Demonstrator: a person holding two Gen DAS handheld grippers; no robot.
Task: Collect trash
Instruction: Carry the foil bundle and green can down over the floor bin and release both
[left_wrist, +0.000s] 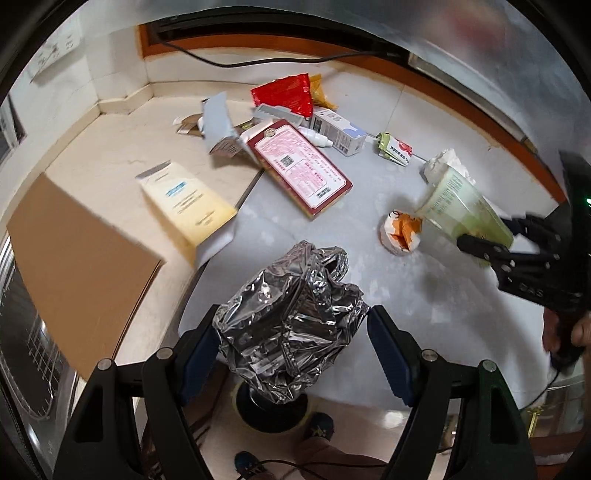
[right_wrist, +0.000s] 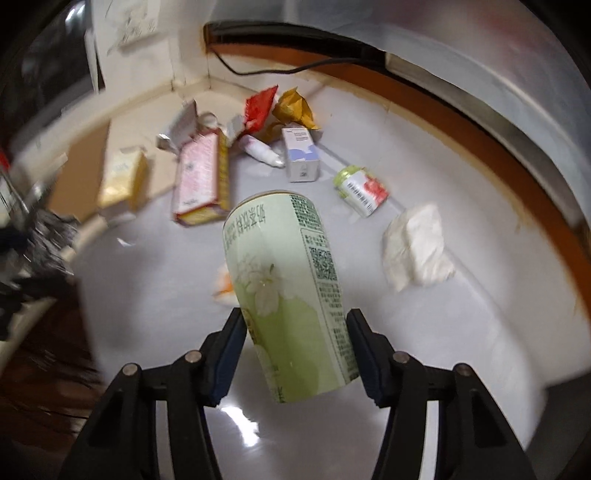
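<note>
- Held in the left gripper is a crumpled silver foil bag; both blue pads are pressed against its sides, and it is lifted above the grey table.
- Held in the right gripper is a pale green paper cup with a white flower printed on it; the pads are clamped on its lower part, and it is tilted with its far end pointing away.
- What is inside the cup cannot be told, because only its outside wall is seen.
- What is inside the foil bag cannot be told either.
- More trash is spread on the table: a long red and pink box lies flat, and a yellow carton with an open flap lies to its left.
- A small white box is seen lying behind the red box, with a little white bottle touching it.
- A red wrapper and a yellow-brown wrapper are seen at the back.
- A small green and red packet, a white tissue wad and a crumpled orange and white wrapper are seen lying nearer the cup.
- A flat brown cardboard sheet is seen at the left.
</note>
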